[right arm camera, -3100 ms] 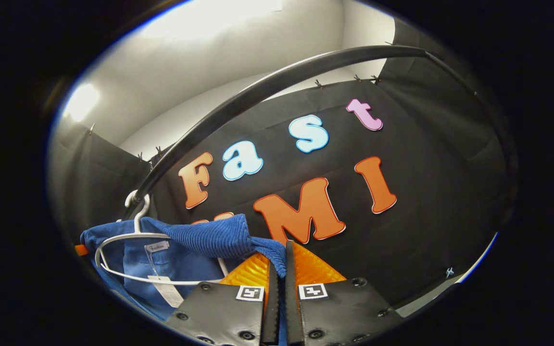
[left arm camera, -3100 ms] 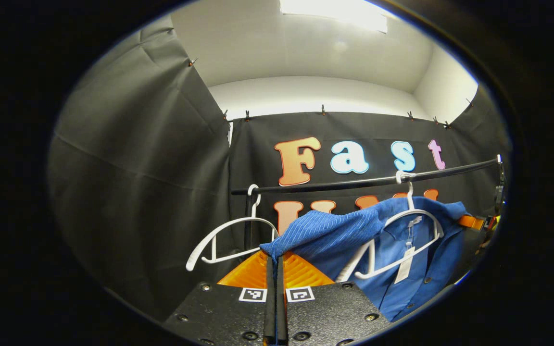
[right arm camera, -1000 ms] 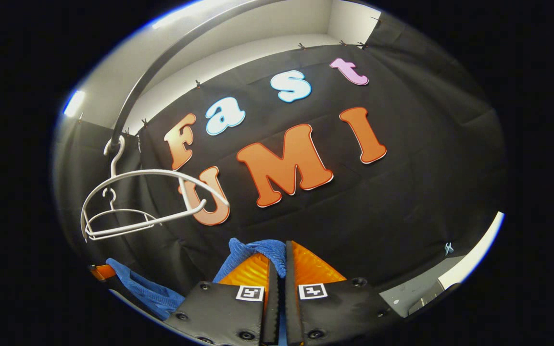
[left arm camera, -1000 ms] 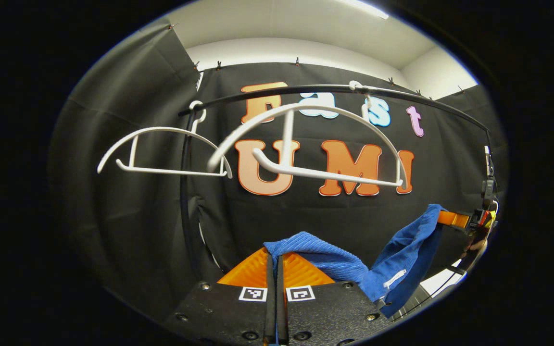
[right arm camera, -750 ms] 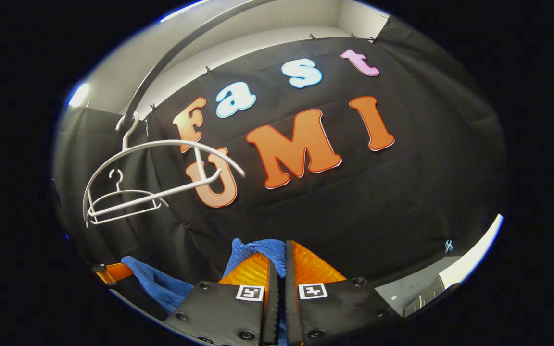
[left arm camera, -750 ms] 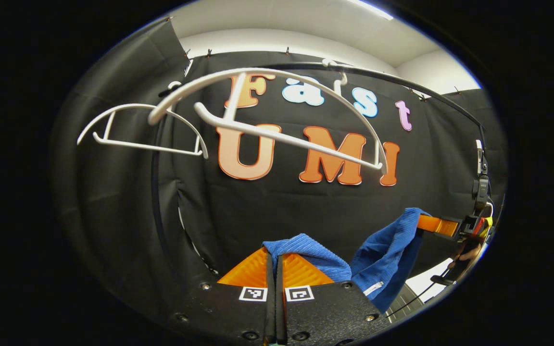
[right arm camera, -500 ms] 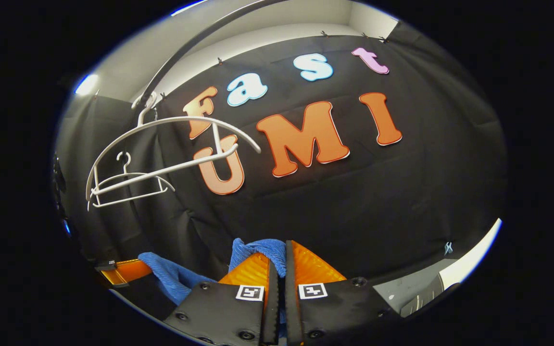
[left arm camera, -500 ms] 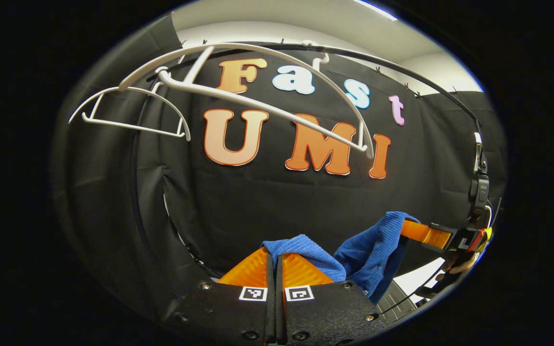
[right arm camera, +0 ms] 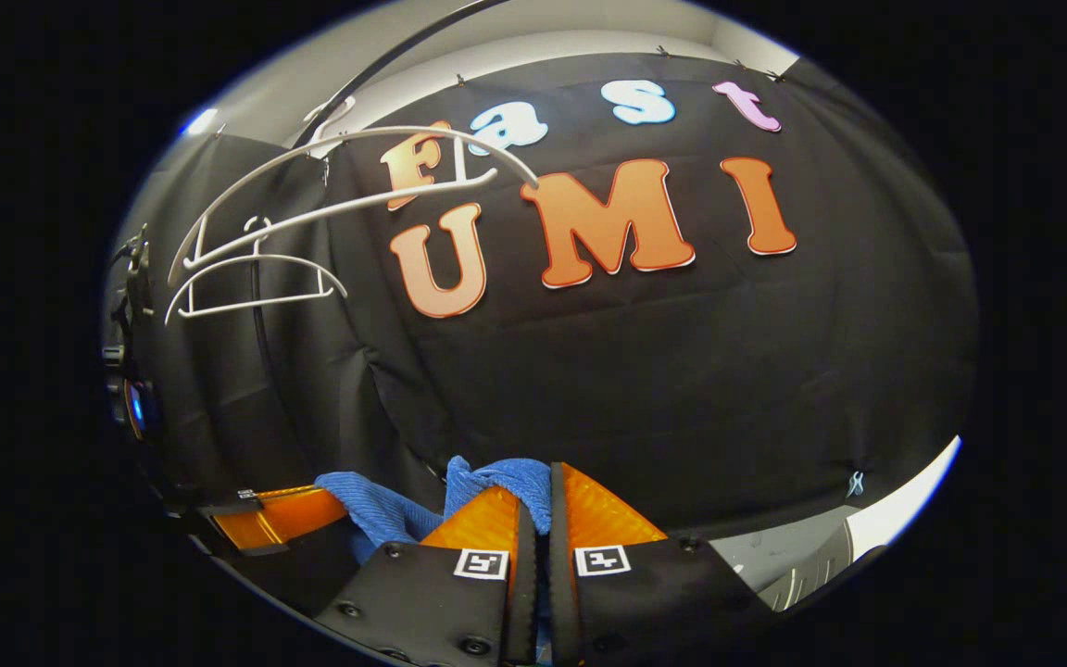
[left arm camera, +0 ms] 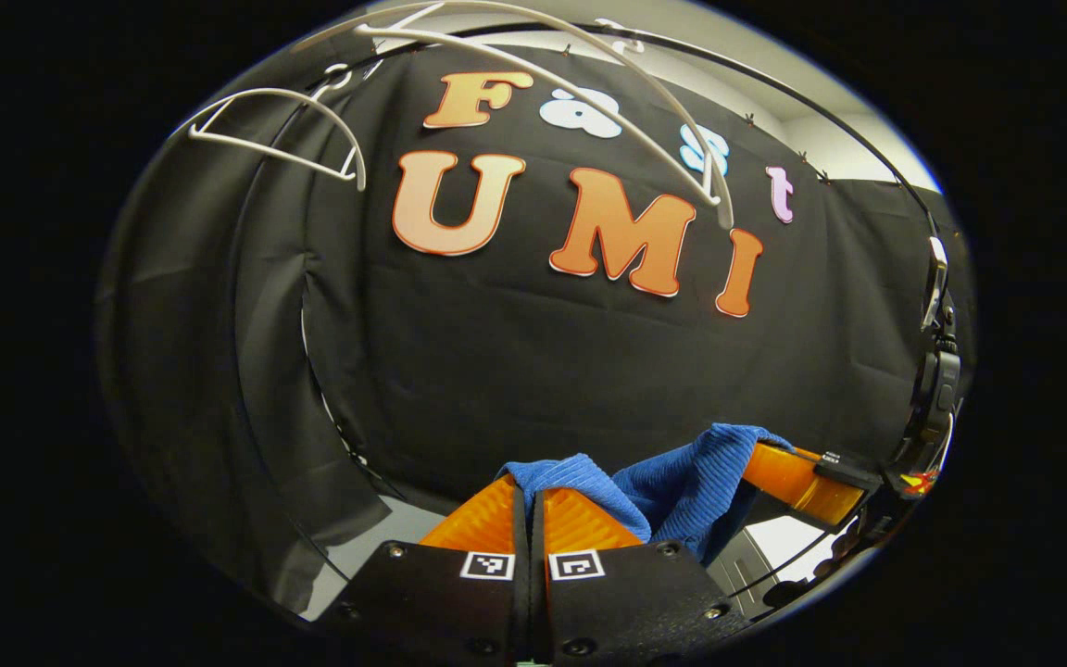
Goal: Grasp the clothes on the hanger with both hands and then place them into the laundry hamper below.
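A blue ribbed garment (left arm camera: 672, 472) hangs between the two grippers, off its hanger. My left gripper (left arm camera: 528, 496) is shut on one end of it at the bottom of the left gripper view. The right gripper (left arm camera: 797, 477) shows at the right there, holding the other end. In the right gripper view my right gripper (right arm camera: 536, 496) is shut on the blue garment (right arm camera: 496, 477), and the left gripper (right arm camera: 274, 519) shows at the lower left. Two bare white hangers (left arm camera: 589, 83) (right arm camera: 348, 199) hang on the black rail (left arm camera: 821, 120) high above.
The second white hanger (left arm camera: 274, 130) hangs further left on the rail. A black upright pole (left arm camera: 246, 371) stands at the left. Pale ribbed slats (left arm camera: 746, 565) show below the garment, and a pale floor strip (right arm camera: 895, 514) lies at the lower right.
The garment has come off the hanger and both grippers have moved down with it and closer together. The hangers and rail have risen toward the top of both views.
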Tool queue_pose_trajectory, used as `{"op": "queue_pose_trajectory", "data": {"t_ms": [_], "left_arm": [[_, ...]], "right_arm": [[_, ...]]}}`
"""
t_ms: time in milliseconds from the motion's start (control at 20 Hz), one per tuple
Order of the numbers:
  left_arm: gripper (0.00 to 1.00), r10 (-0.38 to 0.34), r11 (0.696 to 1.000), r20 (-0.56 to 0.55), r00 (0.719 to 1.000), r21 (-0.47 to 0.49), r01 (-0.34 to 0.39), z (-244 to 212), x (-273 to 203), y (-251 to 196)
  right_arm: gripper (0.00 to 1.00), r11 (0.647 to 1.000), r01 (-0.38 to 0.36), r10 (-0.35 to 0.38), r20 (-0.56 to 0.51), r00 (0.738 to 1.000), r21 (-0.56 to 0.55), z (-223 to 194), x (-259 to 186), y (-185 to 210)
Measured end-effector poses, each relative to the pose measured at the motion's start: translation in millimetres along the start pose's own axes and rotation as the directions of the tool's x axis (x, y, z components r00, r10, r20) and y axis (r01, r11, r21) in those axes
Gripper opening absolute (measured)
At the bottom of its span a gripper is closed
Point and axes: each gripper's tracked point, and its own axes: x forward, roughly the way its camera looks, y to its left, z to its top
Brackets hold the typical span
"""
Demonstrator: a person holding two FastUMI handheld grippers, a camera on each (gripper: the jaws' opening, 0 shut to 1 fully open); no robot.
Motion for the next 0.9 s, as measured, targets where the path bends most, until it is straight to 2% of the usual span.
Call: {"op": "queue_pose_trajectory", "data": {"t_ms": [300, 450, 700, 900], "left_arm": [[0.0, 0.009, 1.0, -0.07, 0.998, 0.003, -0.009, -55.6, 21.9, 2.0], [0.0, 0.019, 1.0, -0.124, 0.992, -0.008, -0.021, -87.6, 30.0, 8.5], [0.0, 0.029, 0.998, -0.245, 0.969, -0.05, -0.042, -157.9, 35.0, 20.3], [0.01, 0.058, 0.992, -0.356, 0.933, -0.085, -0.094, -218.4, 33.6, 31.9]], "right_arm": [[0.13, 1.0, -0.005, 0.004, -0.064, 0.998, -0.021, -56.1, 14.4, -4.2], [0.13, 0.999, -0.024, 0.03, -0.124, 0.992, 0.044, -89.0, 14.8, -9.7], [0.13, 0.994, 0.022, 0.001, -0.221, 0.975, 0.104, -145.0, 13.3, -43.1], [0.13, 0.98, 0.095, -0.037, -0.31, 0.95, 0.176, -195.2, -0.6, -66.2]]}}
